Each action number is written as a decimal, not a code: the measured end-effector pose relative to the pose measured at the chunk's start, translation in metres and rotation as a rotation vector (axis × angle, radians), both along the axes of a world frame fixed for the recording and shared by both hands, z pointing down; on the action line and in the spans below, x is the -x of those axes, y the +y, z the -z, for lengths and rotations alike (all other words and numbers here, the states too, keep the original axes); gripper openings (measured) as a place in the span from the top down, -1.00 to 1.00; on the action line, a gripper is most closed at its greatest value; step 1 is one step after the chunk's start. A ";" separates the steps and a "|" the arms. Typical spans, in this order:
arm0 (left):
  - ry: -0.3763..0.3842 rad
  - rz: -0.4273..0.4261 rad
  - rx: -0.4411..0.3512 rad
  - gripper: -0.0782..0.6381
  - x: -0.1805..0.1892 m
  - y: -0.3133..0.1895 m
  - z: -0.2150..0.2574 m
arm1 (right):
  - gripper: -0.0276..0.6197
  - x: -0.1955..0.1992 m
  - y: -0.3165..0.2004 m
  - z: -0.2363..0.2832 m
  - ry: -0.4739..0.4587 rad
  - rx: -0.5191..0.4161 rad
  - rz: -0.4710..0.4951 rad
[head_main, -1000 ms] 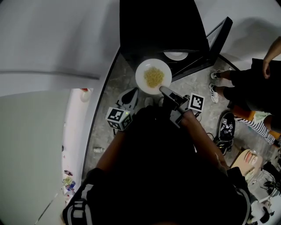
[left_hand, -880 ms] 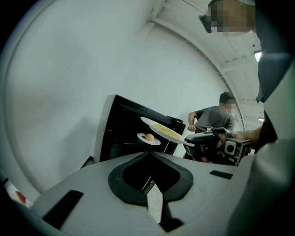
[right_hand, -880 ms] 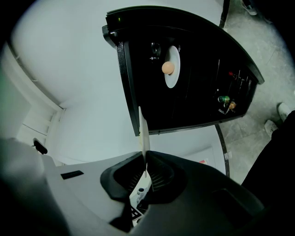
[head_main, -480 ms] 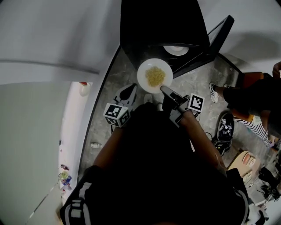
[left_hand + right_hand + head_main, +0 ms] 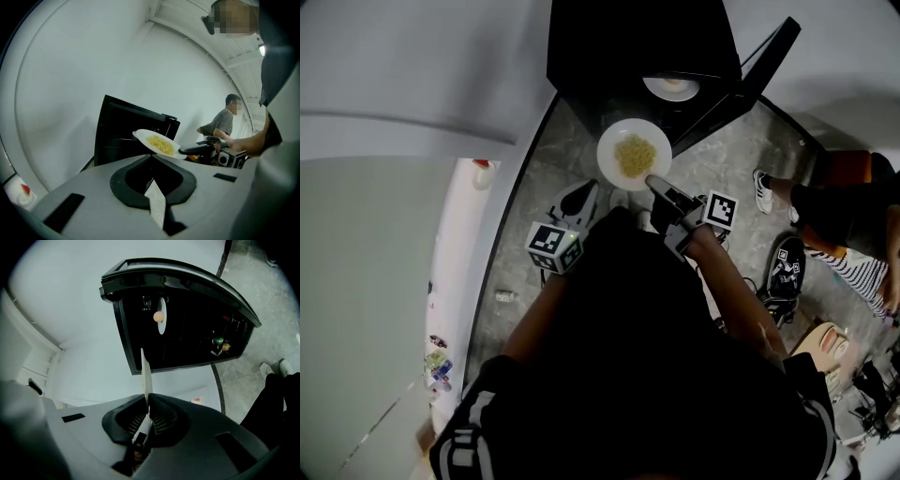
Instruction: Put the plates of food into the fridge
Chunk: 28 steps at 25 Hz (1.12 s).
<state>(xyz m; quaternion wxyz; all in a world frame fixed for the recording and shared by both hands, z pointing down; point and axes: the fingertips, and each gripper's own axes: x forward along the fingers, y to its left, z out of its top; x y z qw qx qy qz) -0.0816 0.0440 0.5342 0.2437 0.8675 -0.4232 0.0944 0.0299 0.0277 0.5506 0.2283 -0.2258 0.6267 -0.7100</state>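
A white plate (image 5: 635, 155) of yellow food is held level by its rim in my right gripper (image 5: 654, 184), which is shut on it. It hangs just in front of the open black fridge (image 5: 642, 47). Seen edge-on in the right gripper view, the plate (image 5: 146, 373) rises from between the jaws of the right gripper (image 5: 148, 416). A second plate (image 5: 672, 87) lies inside the fridge (image 5: 187, 324), where it (image 5: 162, 315) carries a pale round bit of food. My left gripper (image 5: 581, 194) hangs left of the held plate (image 5: 159, 144), shut and with nothing in it.
The fridge door (image 5: 759, 75) stands open to the right, with bottles (image 5: 218, 341) on its shelves. Bystanders' legs and shoes (image 5: 764, 187) stand on the grey floor at right. A red-capped white bottle (image 5: 483, 173) sits on the white ledge at left. A person (image 5: 225, 124) stands beyond the fridge.
Both grippers and the held plate have moved closer to the fridge opening. The bystanders at right have shifted.
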 end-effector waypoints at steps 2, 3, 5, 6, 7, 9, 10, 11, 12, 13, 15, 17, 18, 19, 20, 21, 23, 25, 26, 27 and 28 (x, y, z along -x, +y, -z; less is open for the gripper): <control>-0.004 0.007 0.000 0.72 -0.001 0.007 0.001 | 0.81 -0.004 0.002 -0.004 0.011 -0.005 0.002; -0.006 0.010 0.001 0.72 -0.002 0.011 0.002 | 0.81 -0.006 0.002 -0.006 0.014 -0.007 0.000; -0.009 0.013 0.004 0.72 -0.002 0.018 0.003 | 0.81 -0.009 0.003 -0.011 0.016 -0.005 -0.007; -0.009 0.013 0.004 0.72 -0.003 0.020 0.003 | 0.81 -0.009 0.002 -0.013 0.019 -0.005 -0.010; -0.007 0.012 0.003 0.72 -0.003 0.021 0.004 | 0.81 -0.009 0.000 -0.015 0.025 -0.009 -0.010; -0.004 0.005 0.003 0.72 -0.002 0.023 0.004 | 0.81 -0.009 -0.004 -0.021 0.056 -0.026 -0.004; -0.002 0.002 0.003 0.72 -0.002 0.023 0.004 | 0.81 -0.009 -0.007 -0.024 0.071 -0.031 -0.004; 0.000 -0.002 0.002 0.72 -0.002 0.022 0.004 | 0.81 -0.009 -0.011 -0.028 0.078 -0.030 -0.008; 0.003 -0.004 0.000 0.72 -0.002 0.020 0.003 | 0.81 -0.009 -0.014 -0.031 0.078 -0.027 -0.015; 0.006 -0.007 -0.002 0.72 -0.001 0.018 0.003 | 0.81 -0.008 -0.018 -0.035 0.074 -0.023 -0.022; 0.011 -0.018 -0.008 0.72 -0.001 0.014 0.003 | 0.81 -0.006 -0.024 -0.044 0.071 -0.015 -0.035; 0.013 -0.033 -0.019 0.72 -0.001 0.009 0.003 | 0.81 -0.004 -0.029 -0.055 0.079 -0.007 -0.043; 0.013 -0.040 -0.024 0.72 -0.001 0.007 0.002 | 0.81 -0.002 -0.033 -0.061 0.084 -0.004 -0.047; 0.012 -0.046 -0.027 0.72 0.000 0.005 0.001 | 0.81 -0.001 -0.036 -0.067 0.085 0.001 -0.051; 0.009 -0.049 -0.028 0.72 0.002 0.004 0.000 | 0.81 0.002 -0.038 -0.073 0.079 0.009 -0.056; 0.005 -0.050 -0.028 0.72 0.004 0.003 -0.002 | 0.81 0.005 -0.039 -0.078 0.069 0.022 -0.060; -0.002 -0.047 -0.030 0.72 0.007 0.002 -0.005 | 0.81 0.007 -0.043 -0.089 0.060 0.041 -0.064; 0.003 -0.043 -0.025 0.72 0.007 0.001 -0.010 | 0.81 0.008 -0.050 -0.101 0.078 0.042 -0.063; 0.005 -0.041 -0.020 0.72 0.009 0.002 -0.013 | 0.81 0.009 -0.053 -0.109 0.088 0.041 -0.064; 0.004 -0.041 -0.016 0.72 0.010 0.003 -0.015 | 0.81 0.010 -0.056 -0.117 0.094 0.043 -0.066; 0.001 -0.042 -0.015 0.72 0.012 0.005 -0.016 | 0.81 0.011 -0.059 -0.124 0.096 0.046 -0.069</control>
